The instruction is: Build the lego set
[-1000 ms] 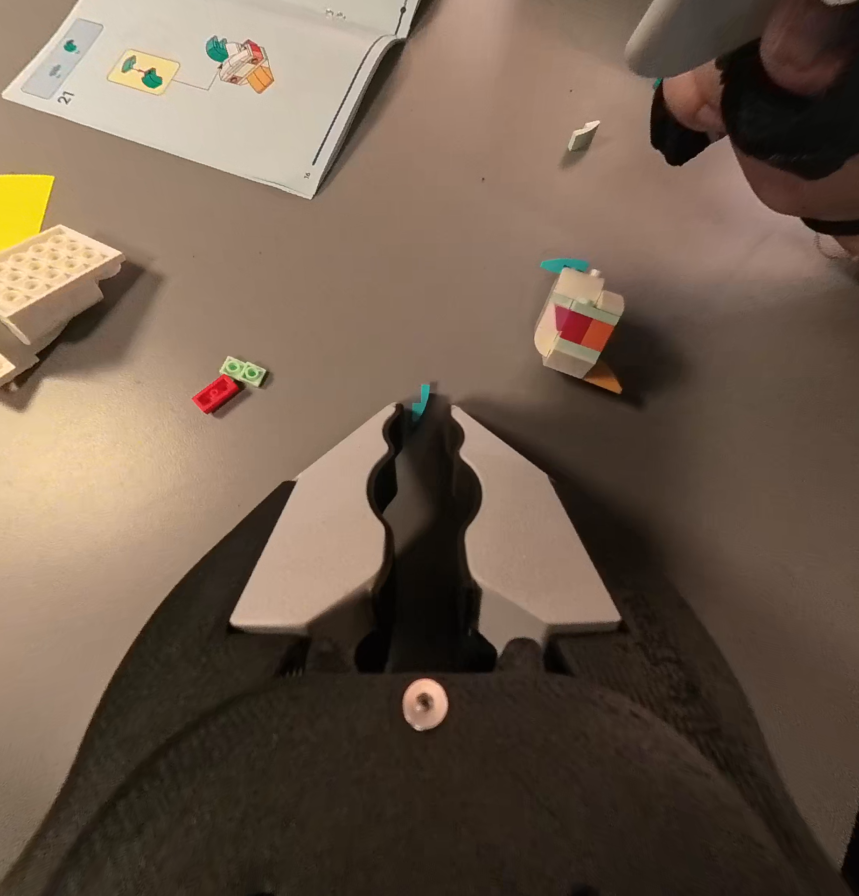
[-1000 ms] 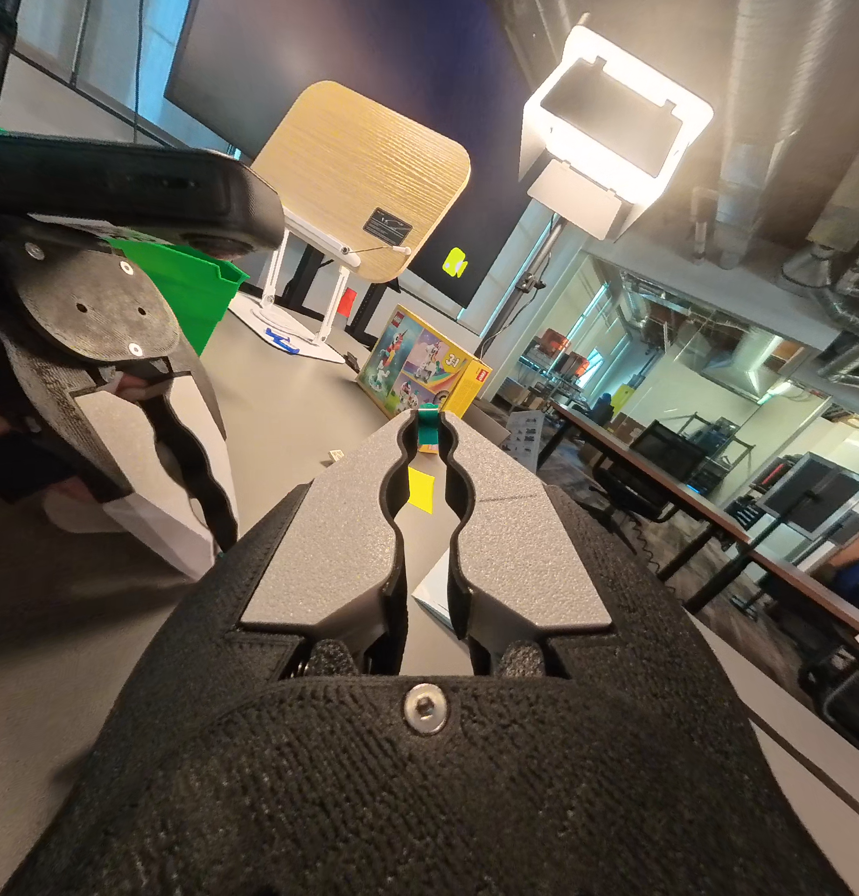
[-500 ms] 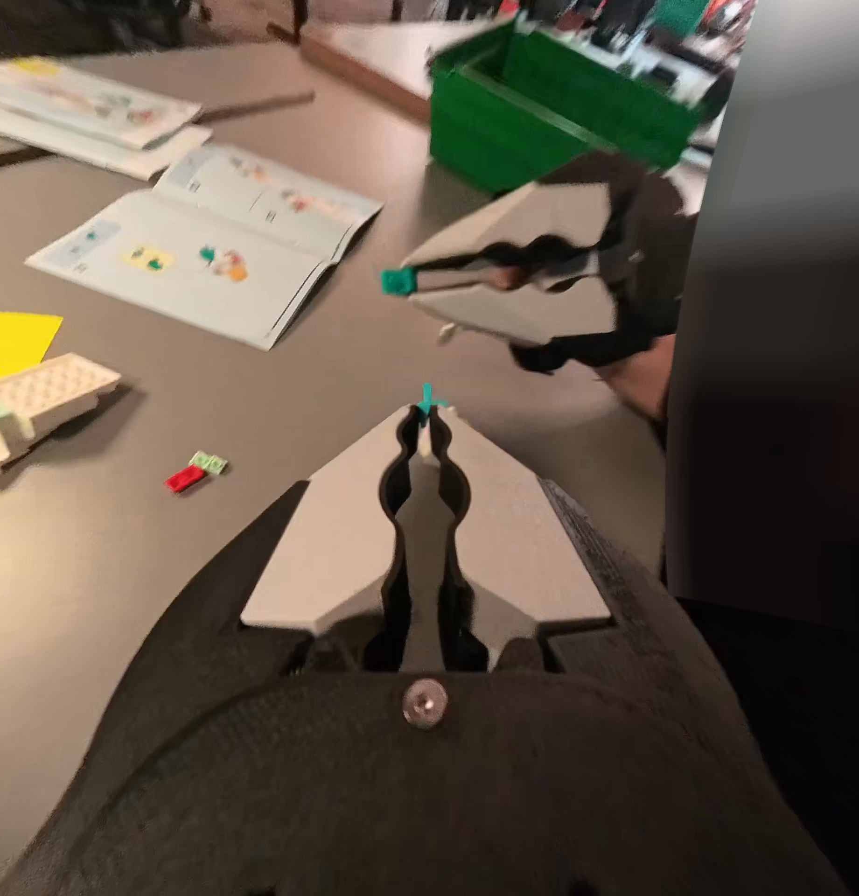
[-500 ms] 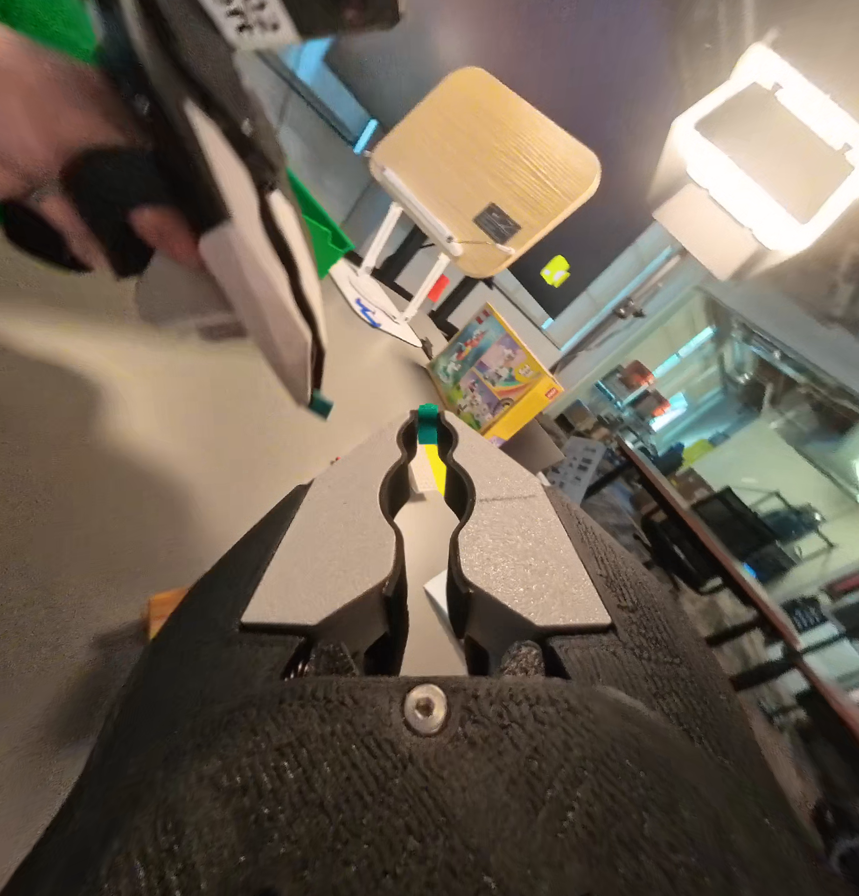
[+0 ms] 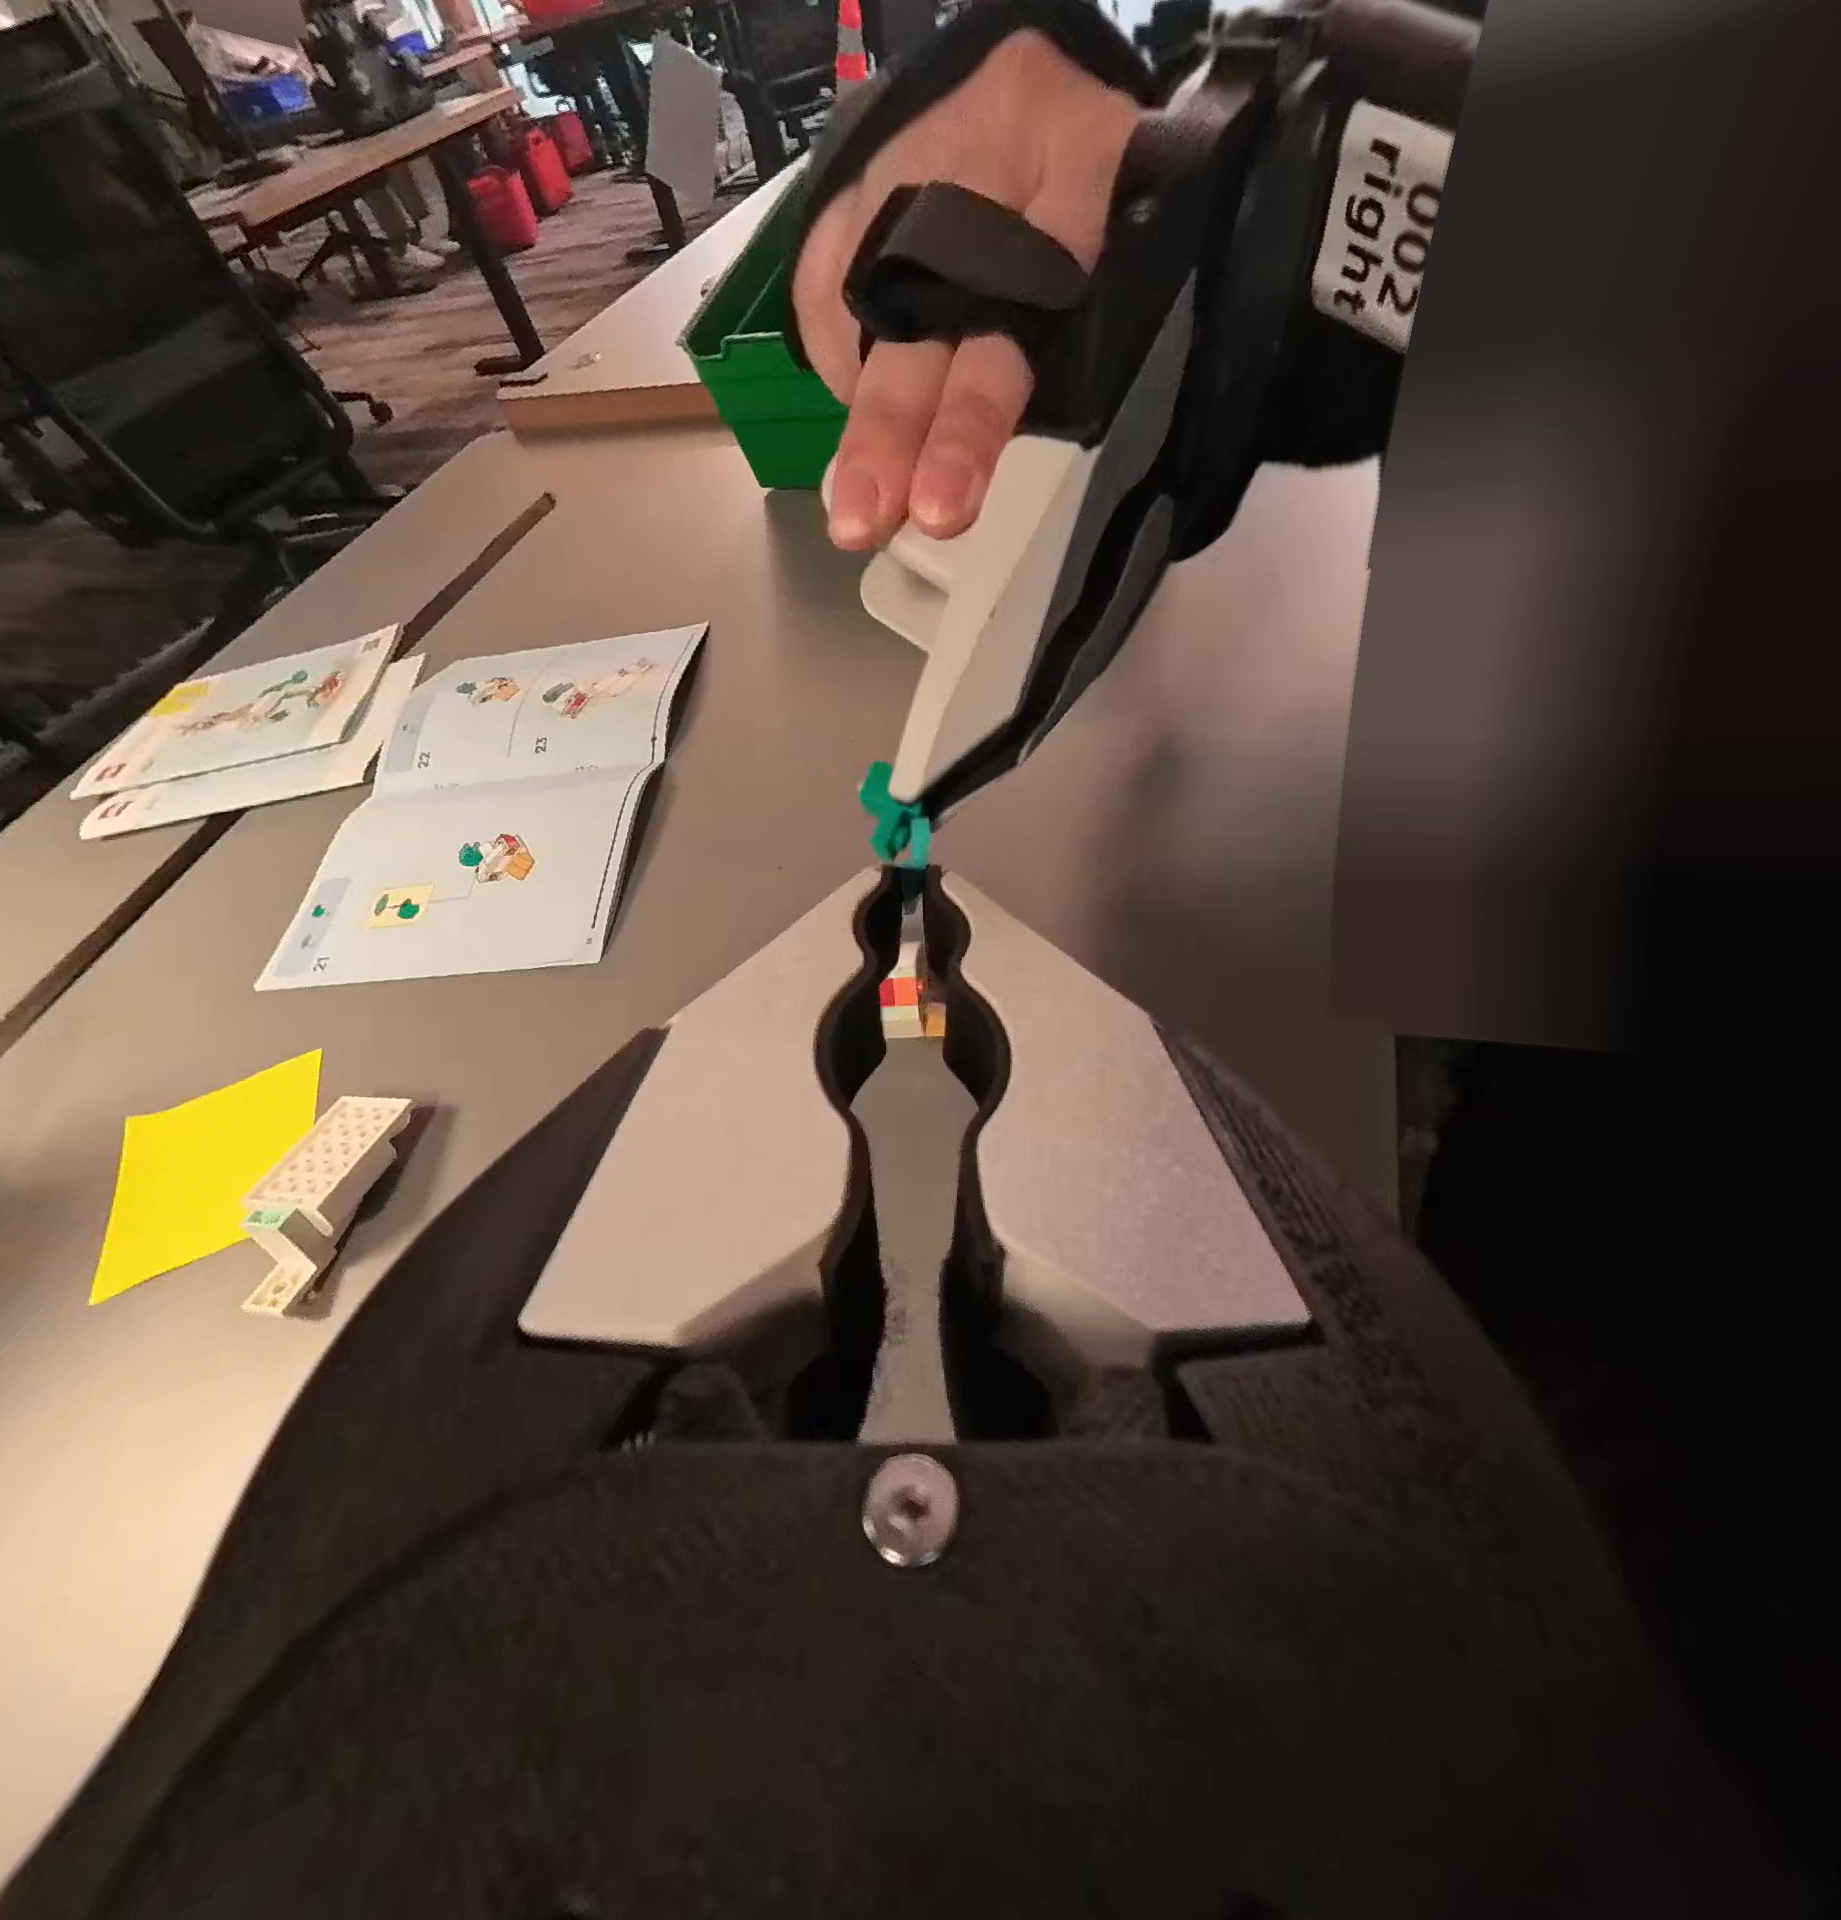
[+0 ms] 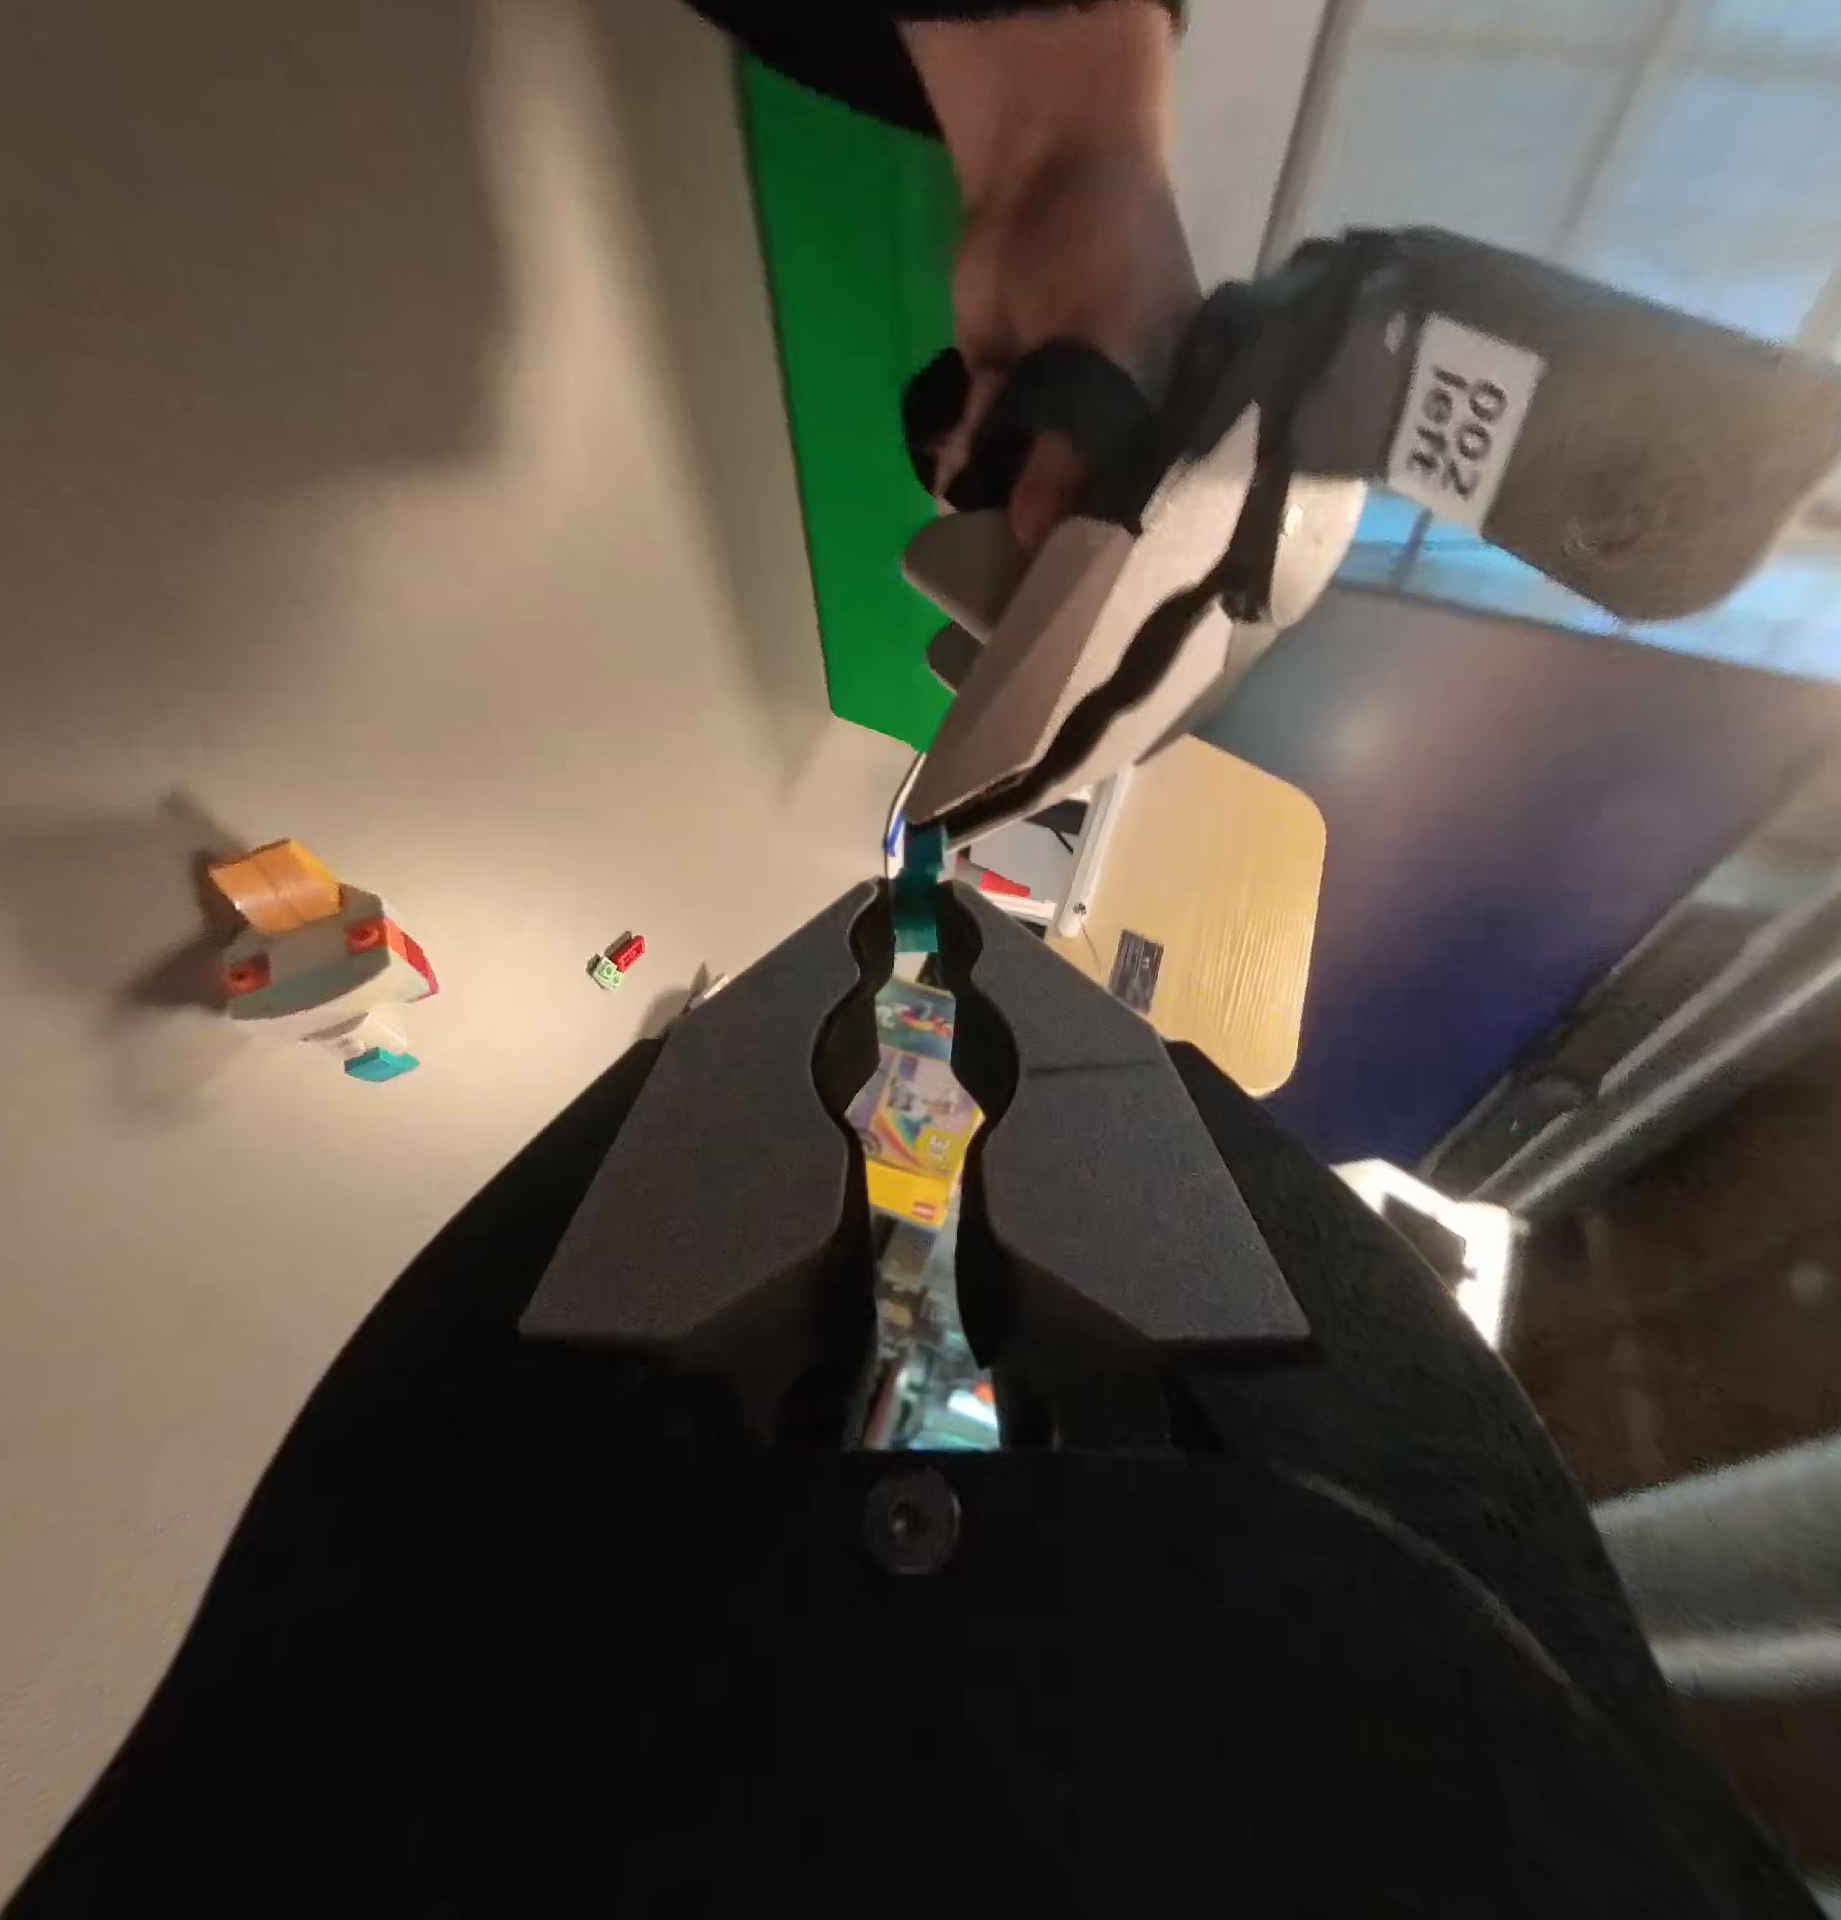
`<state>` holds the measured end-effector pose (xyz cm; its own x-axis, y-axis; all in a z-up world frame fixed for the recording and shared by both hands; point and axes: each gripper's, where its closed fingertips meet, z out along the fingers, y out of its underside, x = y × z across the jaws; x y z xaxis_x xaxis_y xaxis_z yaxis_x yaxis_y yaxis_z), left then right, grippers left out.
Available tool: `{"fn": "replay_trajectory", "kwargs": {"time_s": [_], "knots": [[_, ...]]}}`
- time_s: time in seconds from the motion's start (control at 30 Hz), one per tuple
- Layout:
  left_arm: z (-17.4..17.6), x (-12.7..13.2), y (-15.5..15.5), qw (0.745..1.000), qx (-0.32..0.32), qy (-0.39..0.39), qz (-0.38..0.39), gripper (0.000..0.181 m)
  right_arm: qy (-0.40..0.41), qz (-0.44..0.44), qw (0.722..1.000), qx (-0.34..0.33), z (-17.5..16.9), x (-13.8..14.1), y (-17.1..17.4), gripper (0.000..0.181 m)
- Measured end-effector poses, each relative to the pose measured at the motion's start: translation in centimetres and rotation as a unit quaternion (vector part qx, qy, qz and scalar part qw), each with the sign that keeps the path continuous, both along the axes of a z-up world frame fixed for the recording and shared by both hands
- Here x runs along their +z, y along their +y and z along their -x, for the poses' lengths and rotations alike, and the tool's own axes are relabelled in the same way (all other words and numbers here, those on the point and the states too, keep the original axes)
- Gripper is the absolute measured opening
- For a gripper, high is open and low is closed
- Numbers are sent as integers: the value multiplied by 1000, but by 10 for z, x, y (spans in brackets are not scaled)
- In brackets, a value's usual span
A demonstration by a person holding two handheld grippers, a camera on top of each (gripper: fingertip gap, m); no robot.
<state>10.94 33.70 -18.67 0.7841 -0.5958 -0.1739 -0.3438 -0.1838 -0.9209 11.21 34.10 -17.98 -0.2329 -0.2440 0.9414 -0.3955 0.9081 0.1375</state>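
Left wrist view shows the left gripper (image 5: 903,883) and right gripper (image 5: 911,795) each pinching a small teal piece (image 5: 895,821), tips touching; next, push both pieces together

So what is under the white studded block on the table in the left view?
The white studded block overlaps one edge of a yellow paper sheet; the rest sits over grey table. Anything directly beneath it is hidden.

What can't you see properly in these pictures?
- Left wrist view: whether the two teal pieces are joined; too small, the gripper tips cover them.
- Left wrist view: most of the small model; the left gripper fingers hide it.
- Right wrist view: the green bin; blurred, cut off by a hand.
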Motion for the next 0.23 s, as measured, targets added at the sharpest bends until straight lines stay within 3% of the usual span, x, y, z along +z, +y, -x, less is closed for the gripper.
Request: {"fn": "replay_trajectory", "kwargs": {"time_s": [0.1,0.23], "knots": [[-3,-2,-3,1000,-10,19,-3,3,0,-65,998,18,-3,-4,-3,5],[-5,-3,-6,999,-25,22,-4,3,-10,-85,996,34,-6,-5,-7,4]]}}
